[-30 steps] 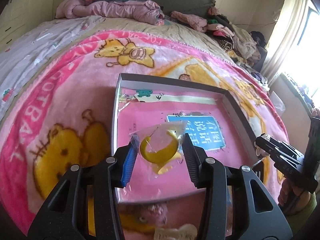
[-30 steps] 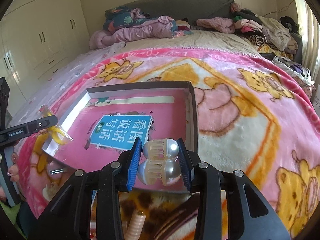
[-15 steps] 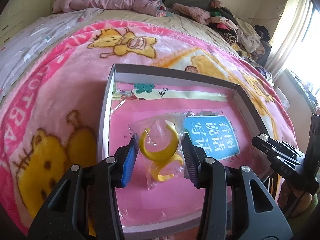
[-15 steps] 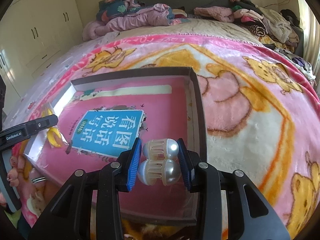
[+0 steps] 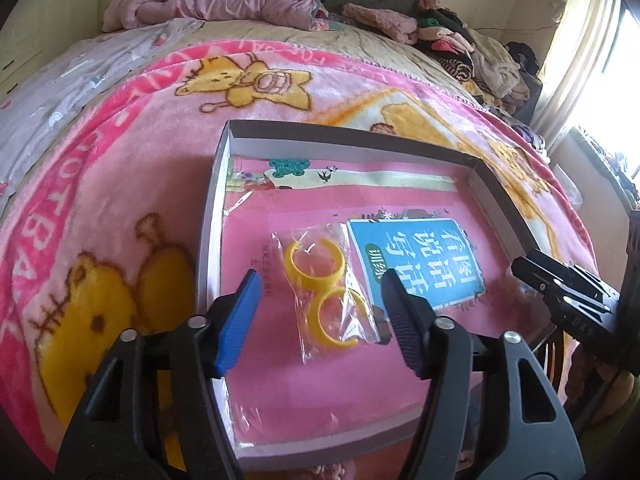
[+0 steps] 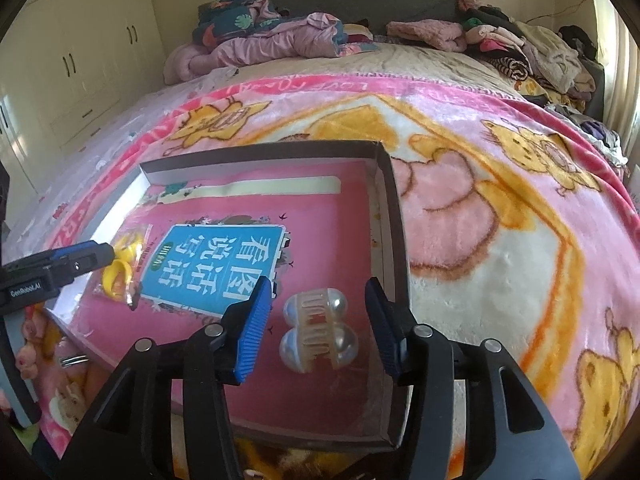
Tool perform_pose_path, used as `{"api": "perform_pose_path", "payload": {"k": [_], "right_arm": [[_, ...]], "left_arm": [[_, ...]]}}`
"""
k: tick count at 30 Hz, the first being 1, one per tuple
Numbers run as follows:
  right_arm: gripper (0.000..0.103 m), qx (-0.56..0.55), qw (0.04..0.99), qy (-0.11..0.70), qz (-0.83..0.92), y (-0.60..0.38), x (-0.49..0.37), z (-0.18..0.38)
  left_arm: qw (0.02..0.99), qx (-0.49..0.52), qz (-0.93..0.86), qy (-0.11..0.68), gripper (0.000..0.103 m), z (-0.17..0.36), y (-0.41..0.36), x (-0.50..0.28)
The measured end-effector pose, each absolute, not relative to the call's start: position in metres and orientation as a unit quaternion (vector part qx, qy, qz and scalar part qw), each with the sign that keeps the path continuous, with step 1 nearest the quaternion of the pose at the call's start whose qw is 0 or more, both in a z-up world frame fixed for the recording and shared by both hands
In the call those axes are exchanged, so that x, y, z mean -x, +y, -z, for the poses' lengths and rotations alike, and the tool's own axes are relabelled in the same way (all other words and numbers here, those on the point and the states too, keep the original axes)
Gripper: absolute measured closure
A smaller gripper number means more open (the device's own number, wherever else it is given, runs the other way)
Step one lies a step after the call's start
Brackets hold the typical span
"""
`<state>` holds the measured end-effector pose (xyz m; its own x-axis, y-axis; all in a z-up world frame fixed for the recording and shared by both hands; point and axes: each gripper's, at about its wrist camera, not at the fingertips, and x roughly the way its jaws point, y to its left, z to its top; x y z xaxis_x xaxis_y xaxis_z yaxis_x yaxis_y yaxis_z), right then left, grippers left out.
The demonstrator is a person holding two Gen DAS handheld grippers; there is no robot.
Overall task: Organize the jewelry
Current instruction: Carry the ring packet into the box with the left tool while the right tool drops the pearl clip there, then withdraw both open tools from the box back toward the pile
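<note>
**Both grippers open over the box, jewelry lying inside**

From the left wrist camera, the left gripper (image 5: 320, 300) points down into a shallow grey-walled box (image 5: 348, 148) that sits on a pink cartoon blanket (image 5: 120, 184) spread over the bed. Its jaws have just been opening and now stand apart, and the pads touch nothing. Between and just beyond them lies a clear plastic bag of yellow rings (image 5: 322, 284), flat on the pink book cover (image 5: 304, 380) that lines the box floor, just beside the blue title panel (image 5: 416, 264). Only this view shows the two rings clearly, one above the other inside the bag. At the right edge the right gripper (image 5: 560, 292) reaches in from the side; its jaws cannot be read from here.

From the right wrist camera, the right gripper (image 6: 316, 312) also tilts down into the box, near its right wall (image 6: 394, 248). Its jaws too have just been opening and stand clear on both sides of a pearl hair claw (image 6: 318, 330), which rests on the book cover between them, untouched. This view alone shows the claw. At the left edge the tip of the left gripper (image 6: 68, 260) hangs over the yellow rings (image 6: 120, 268), which are half hidden behind it. Heaped clothes (image 6: 520, 52) line the head of the bed, and pale wardrobes (image 6: 80, 60) stand to the left.
</note>
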<state>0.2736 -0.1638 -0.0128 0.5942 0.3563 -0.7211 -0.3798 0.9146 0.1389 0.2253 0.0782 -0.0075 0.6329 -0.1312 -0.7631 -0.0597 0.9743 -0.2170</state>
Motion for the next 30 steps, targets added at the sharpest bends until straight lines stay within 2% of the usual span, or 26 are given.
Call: {"api": "perform_pose_path", "payload": {"k": [2, 7, 10, 15, 30], "right_arm": [[0.045, 0.017, 0.896, 0.396, -0.202, -0.166, -0.269, 0.009], [0.038, 0.009, 0.898, 0.388, -0.205, -0.173, -0.259, 0.001], [0.027, 0.008, 0.903, 0.380, -0.200, -0.176, -0.252, -0.004], [0.022, 0.000, 0.907, 0.373, -0.198, -0.186, -0.240, -0.013], [0.016, -0.009, 0.916, 0.350, -0.196, -0.209, -0.192, -0.038]], "left_arm": [[0.899, 0.110, 0.019, 0.423, 0.045, 0.005, 0.077, -0.221], [0.902, 0.114, 0.009, 0.416, 0.032, -0.004, 0.077, -0.208], [0.902, 0.119, 0.006, 0.414, 0.025, -0.009, 0.079, -0.201], [0.904, 0.130, -0.001, 0.408, 0.013, -0.014, 0.083, -0.184], [0.908, 0.140, -0.016, 0.395, 0.011, -0.028, 0.087, -0.134]]}}
